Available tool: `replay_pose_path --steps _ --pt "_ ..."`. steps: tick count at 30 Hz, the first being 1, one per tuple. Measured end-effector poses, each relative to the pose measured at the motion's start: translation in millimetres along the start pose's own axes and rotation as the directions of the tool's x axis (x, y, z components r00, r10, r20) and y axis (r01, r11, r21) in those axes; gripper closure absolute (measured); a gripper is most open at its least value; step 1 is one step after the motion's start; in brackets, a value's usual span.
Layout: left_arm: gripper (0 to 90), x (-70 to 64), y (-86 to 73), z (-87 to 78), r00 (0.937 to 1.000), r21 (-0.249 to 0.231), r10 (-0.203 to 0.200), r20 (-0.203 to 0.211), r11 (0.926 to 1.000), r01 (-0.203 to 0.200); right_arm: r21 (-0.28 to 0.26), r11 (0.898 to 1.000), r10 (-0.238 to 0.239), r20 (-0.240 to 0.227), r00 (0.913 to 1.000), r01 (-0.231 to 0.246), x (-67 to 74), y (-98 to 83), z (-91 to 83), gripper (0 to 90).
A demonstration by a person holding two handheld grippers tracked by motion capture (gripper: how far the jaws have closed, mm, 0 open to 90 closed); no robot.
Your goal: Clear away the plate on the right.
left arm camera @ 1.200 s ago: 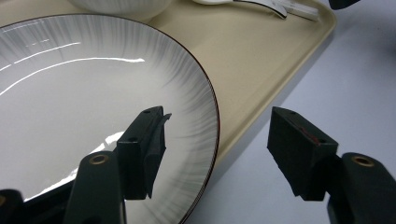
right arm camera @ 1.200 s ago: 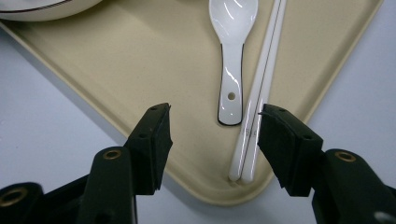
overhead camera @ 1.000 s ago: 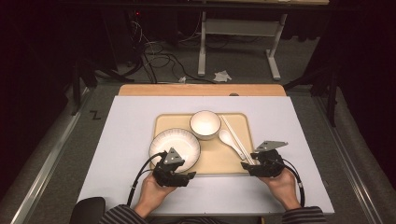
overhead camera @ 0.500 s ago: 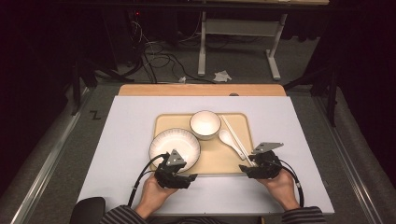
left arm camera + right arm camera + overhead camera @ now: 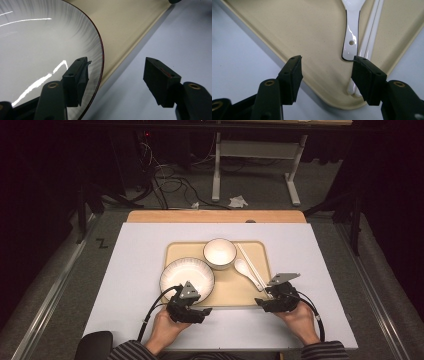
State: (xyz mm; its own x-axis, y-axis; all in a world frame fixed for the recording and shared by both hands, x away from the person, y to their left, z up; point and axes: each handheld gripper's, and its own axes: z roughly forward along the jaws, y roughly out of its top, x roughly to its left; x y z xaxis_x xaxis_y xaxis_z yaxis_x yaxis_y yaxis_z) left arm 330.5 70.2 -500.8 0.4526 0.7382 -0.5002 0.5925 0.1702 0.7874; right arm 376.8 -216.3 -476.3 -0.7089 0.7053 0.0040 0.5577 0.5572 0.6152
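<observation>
A beige tray [image 5: 176,251] lies mid-table and holds a white ribbed plate [image 5: 186,276], a white bowl [image 5: 219,253], a white spoon [image 5: 245,268] and white chopsticks [image 5: 251,261]. My left gripper [image 5: 192,302] sits at the tray's front edge, open. In its view [image 5: 116,62] one jaw hangs over the plate [image 5: 37,50] rim, the other over the table. My right gripper [image 5: 266,299] is at the tray's front right corner. Its jaws [image 5: 328,60] have just been opening and grip nothing. Just beyond them lie the spoon handle [image 5: 351,37] and chopsticks [image 5: 369,32].
The tray rests on a pale grey mat [image 5: 140,265] over a wooden table [image 5: 215,216]. Past the far edge, a desk frame [image 5: 250,165], cables and a crumpled paper [image 5: 237,201] sit on the dark floor. Both sleeves enter from the near edge.
</observation>
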Motion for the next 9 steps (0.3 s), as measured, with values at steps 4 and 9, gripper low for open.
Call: replay_pose_path --steps 4,9 --pt "37.1 -0.1 -0.7 0.3 1.0000 0.003 0.002 0.001 1.0000 -0.002 0.010 1.000 -0.005 0.000 1.0000 0.005 0.5 0.0 1.7 43.0" --pt "37.2 -1.0 -2.4 0.9 1.0000 0.012 0.004 0.005 0.9999 -0.004 0.022 1.000 -0.005 -0.002 1.0000 0.005 1.1 0.0 3.4 42.9"
